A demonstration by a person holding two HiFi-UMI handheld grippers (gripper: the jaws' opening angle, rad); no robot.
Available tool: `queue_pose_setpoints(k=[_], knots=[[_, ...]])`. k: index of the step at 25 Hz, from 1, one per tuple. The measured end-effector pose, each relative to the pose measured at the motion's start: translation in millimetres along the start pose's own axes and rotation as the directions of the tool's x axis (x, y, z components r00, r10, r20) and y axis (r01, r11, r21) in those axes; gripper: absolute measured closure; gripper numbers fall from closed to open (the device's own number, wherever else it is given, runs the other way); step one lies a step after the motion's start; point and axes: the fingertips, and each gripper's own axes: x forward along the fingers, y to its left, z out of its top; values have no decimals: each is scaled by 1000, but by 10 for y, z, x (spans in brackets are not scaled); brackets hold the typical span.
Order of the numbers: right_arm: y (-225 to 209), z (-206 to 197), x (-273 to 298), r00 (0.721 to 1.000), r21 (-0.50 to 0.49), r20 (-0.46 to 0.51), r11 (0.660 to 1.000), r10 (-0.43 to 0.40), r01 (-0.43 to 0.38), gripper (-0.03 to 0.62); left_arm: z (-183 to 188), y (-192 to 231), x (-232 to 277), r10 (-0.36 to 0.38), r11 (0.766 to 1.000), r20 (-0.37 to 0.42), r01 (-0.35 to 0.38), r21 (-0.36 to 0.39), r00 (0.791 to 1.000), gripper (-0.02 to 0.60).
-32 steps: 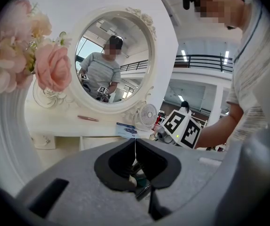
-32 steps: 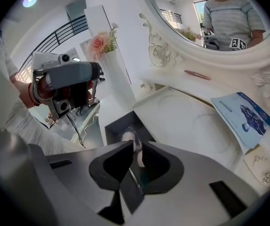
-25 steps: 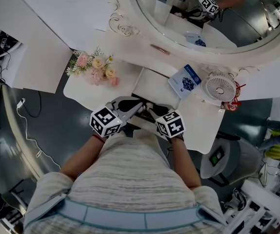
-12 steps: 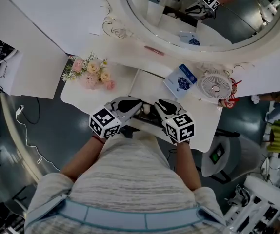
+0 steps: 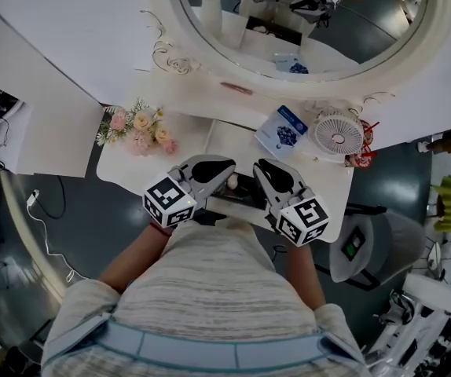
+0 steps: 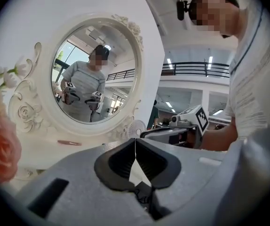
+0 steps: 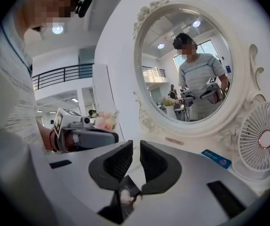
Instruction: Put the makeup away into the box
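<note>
Head view, table: a white vanity table (image 5: 127,159) is seen from above, its near edge against the person's (image 5: 210,289) torso.
Head view, box: a black box (image 5: 245,195) lies at that near edge between the two grippers. A pale rounded makeup piece (image 5: 232,181) is seen in it.
Head view, grippers: the left gripper (image 5: 219,171) is held over the box's left end and the right gripper (image 5: 266,173) over its right end, with the tips near each other.
Head view, open room: bare tabletop is left between the flowers (image 5: 135,128) and the box. The right side is taken up by a blue packet (image 5: 282,130) and a fan (image 5: 337,136) at the right edge. The far side is closed off by the oval mirror (image 5: 351,45).
Left gripper view, jaws: the tips are pressed together and nothing is held. A pink stick (image 6: 69,142) lies on the ledge under the mirror.
Right gripper view, jaws: they have just been closing. A narrow gap is left and nothing is seen between the pads.
Right gripper view, box: the black box is seen below the jaws, with pale rounded pieces in it. Their kind cannot be made out.
</note>
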Motion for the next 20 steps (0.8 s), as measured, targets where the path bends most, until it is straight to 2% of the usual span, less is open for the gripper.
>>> queue_pose_setpoints(k=[8,12,20], knots=[[-26,300,-180,990,6,135,999,-40,39,585,347,-173,39,-53,996,34,51,68,998,568],[-44,336,-200,987,7,149,998,-62,62,586,421,-218,58,-71,995,38,68,79,997,568],[-18,328,-210,988,21,149,999,-48,45,586,381,-288,80,-87,993,16,86,83,996,568]])
